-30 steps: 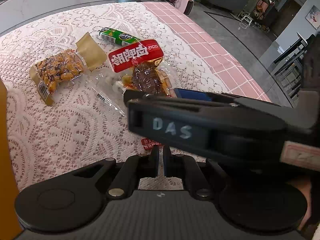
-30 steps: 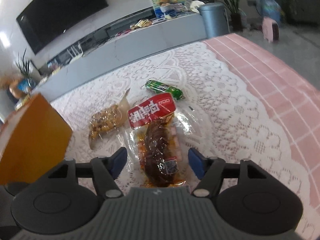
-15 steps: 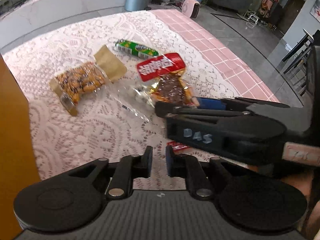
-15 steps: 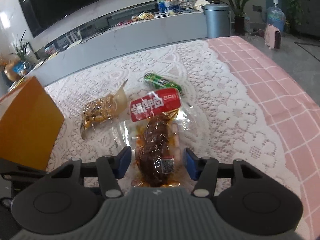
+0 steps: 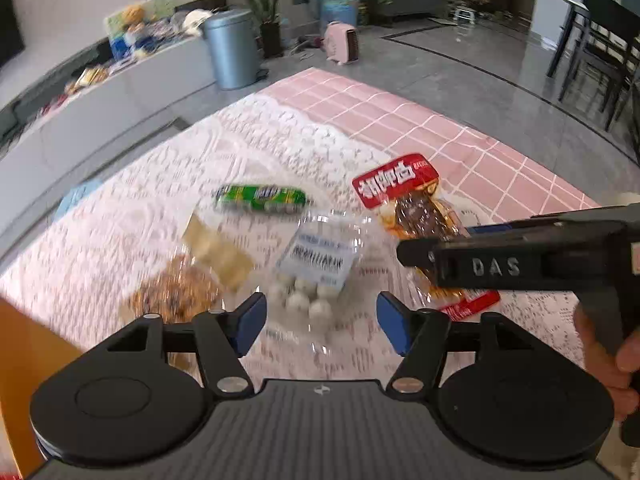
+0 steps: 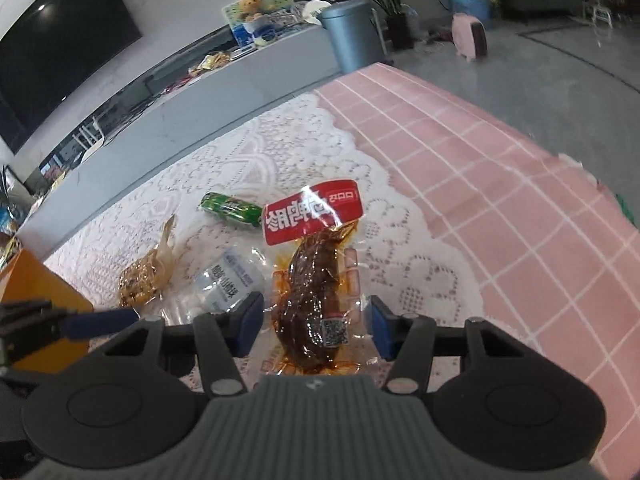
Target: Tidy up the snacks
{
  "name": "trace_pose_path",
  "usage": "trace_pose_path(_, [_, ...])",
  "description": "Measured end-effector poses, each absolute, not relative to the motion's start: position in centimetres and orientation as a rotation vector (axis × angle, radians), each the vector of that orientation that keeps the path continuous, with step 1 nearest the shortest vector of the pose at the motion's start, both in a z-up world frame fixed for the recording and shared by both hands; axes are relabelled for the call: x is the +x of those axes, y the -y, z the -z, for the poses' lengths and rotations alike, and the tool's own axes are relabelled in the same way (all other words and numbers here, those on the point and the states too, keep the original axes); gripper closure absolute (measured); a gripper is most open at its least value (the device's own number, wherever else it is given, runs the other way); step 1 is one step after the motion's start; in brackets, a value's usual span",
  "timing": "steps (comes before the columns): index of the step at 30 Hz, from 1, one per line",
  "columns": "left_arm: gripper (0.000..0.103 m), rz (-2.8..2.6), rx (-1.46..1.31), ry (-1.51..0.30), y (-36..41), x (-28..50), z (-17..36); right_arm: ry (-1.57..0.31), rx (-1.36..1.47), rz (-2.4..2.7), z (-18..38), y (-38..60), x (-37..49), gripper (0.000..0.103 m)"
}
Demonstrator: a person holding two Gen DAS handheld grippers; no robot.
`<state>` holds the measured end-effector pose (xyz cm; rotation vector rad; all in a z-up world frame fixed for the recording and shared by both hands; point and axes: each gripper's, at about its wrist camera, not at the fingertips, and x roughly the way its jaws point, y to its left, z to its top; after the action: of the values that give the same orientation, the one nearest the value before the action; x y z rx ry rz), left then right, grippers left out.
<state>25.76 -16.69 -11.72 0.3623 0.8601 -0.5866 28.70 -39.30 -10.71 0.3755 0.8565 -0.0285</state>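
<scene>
Left tongs (image 5: 320,322) spread wide, nothing between them; they hang just above the clear packet of white balls (image 5: 316,268) on the lace-covered table (image 5: 120,220). Your right tongs (image 6: 316,326) are also released, their blue pads either side of the red-topped meat packet (image 6: 316,280) without touching it. Green wrapped bar (image 6: 231,209) lies farther back on the table, near the meat packet's red header. Peanut pouch (image 6: 146,276) sits to the left, near the orange box (image 6: 36,300) at the frame edge. Left view is motion-blurred; the pouch's details are unclear there.
</scene>
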Motion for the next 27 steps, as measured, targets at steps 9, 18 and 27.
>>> trace_pose_path(9, [0.023, 0.697, 0.518, -0.896, 19.4, 28.8, 13.7, -0.857, 0.407, 0.026, 10.6, 40.2, 28.5, 0.049])
trace_pose_path(18, [0.021, 0.704, 0.561, -1.001, 19.9, 31.7, 15.7, -0.898, 0.447, 0.014, 11.4, 40.7, 28.7, 0.049])
trace_pose_path(27, [0.025, 0.657, 0.431, -1.060, 19.1, 32.3, 15.9, -0.906, 0.460, 0.010, 11.7, 40.9, 28.3, 0.049])
